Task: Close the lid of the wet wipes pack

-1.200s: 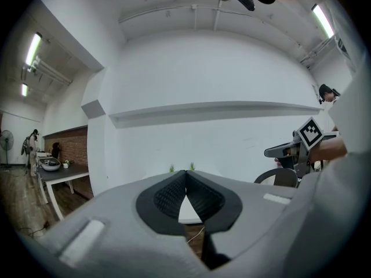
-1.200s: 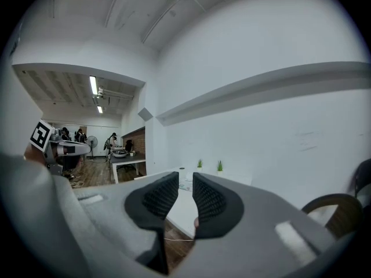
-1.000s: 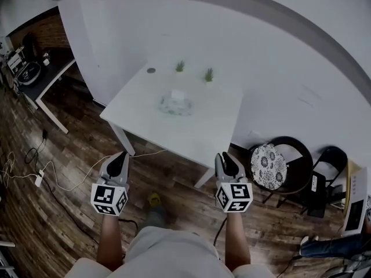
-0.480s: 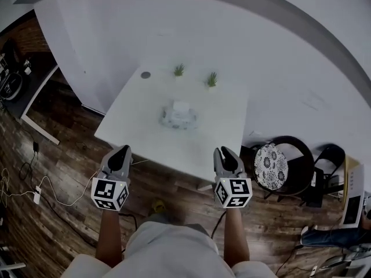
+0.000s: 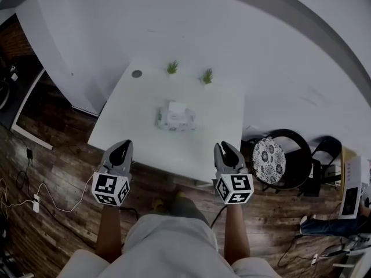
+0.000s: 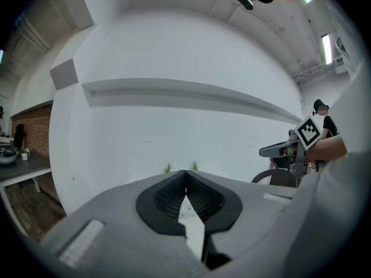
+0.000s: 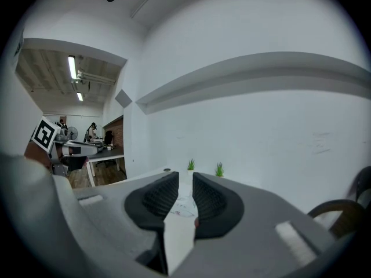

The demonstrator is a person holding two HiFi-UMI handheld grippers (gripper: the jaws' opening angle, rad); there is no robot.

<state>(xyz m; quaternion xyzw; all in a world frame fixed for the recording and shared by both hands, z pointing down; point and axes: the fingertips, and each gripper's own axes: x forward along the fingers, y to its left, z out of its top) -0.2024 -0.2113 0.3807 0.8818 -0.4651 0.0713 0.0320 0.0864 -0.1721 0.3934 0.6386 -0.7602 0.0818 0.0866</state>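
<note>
While wipes pack (image 5: 175, 117) sits mid table (image 5: 130, 129), left gripper (image 5: 122, 146) hangs before near edge, jaws pressed together; right gripper (image 5: 224, 147) alongside, jaws slightly apart, nothing between.

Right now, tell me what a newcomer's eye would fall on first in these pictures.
The wet wipes pack lies in the middle of the white table, with two small plants at its far edge. Nearer, the left gripper and right gripper hang by the table's near edge, both empty.
</note>
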